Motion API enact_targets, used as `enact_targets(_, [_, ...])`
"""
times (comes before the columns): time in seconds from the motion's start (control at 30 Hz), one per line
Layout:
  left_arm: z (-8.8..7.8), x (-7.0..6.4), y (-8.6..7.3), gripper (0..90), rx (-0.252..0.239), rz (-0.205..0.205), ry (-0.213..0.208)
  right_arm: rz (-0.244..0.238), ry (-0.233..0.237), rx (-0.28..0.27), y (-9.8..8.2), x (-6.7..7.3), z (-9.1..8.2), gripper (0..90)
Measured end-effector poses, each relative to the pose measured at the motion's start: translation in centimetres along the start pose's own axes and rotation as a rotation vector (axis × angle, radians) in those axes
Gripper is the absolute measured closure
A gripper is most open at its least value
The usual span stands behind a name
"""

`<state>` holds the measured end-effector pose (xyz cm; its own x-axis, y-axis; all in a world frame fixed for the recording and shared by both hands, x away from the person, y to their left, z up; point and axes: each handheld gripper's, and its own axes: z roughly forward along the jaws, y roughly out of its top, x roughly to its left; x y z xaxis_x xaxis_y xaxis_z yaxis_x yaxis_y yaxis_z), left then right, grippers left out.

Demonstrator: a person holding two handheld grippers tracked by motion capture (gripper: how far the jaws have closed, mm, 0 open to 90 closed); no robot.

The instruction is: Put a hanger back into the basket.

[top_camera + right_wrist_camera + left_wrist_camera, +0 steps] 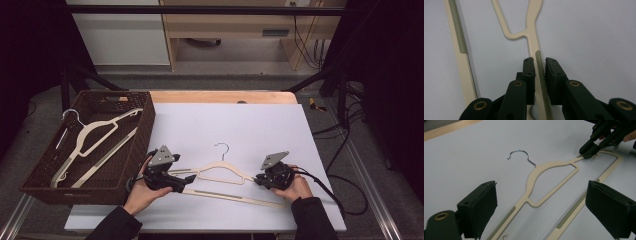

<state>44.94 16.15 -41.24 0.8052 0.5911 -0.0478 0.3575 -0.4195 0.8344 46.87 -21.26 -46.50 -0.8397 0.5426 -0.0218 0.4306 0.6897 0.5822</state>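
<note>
two grippers flank one cream hanger point(225, 175) lying flat on the white worktop point(260, 125), its long axis running left to right. the right gripper point(539, 65) is clamped on the hanger's right shoulder; the left gripper point(541, 202) hovers with jaws apart by the left end.

A dark woven basket point(134, 145) sits at the left of the high view, hanging off the left edge of the white tabletop point(260, 125). Inside it lies a cream hanger point(92, 137) (its metal hook points toward the upper left). Beyond the top edge, a strip of bare wood point(220, 96) shows, and black cables point(345, 150) trail down the right side.
</note>
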Motion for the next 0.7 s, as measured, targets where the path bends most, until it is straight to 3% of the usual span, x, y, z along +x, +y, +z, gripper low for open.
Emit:
enact_targets(0.1, [0.1,0.0,0.0,9.8,0.006,0.006,0.000,-0.006,-0.002,-0.009,0.0,0.0,0.2,74.4])
enact_targets(0.27, [0.3,0.2,0.0,10.1,0.002,-0.005,-0.002,-0.004,0.006,0.001,0.0,-0.1,0.2,76.3])
enact_targets(0.3, [0.4,0.2,0.1,10.1,0.007,-0.005,0.000,-0.037,0.017,-0.011,0.0,-0.2,0.3,78.4])
enact_targets(0.37, [0.6,0.4,0.2,10.1,0.015,-0.001,0.001,-0.056,0.029,-0.017,-0.1,-0.3,0.3,79.0])
enact_targets(0.57, [1.3,1.0,0.8,10.2,0.028,-0.009,-0.003,-0.084,0.039,-0.013,0.0,-0.3,-0.1,79.4])
enact_targets(0.7, [2.8,1.6,1.6,10.7,0.060,-0.009,0.007,-0.098,0.028,-0.010,0.3,0.0,-0.5,79.5])
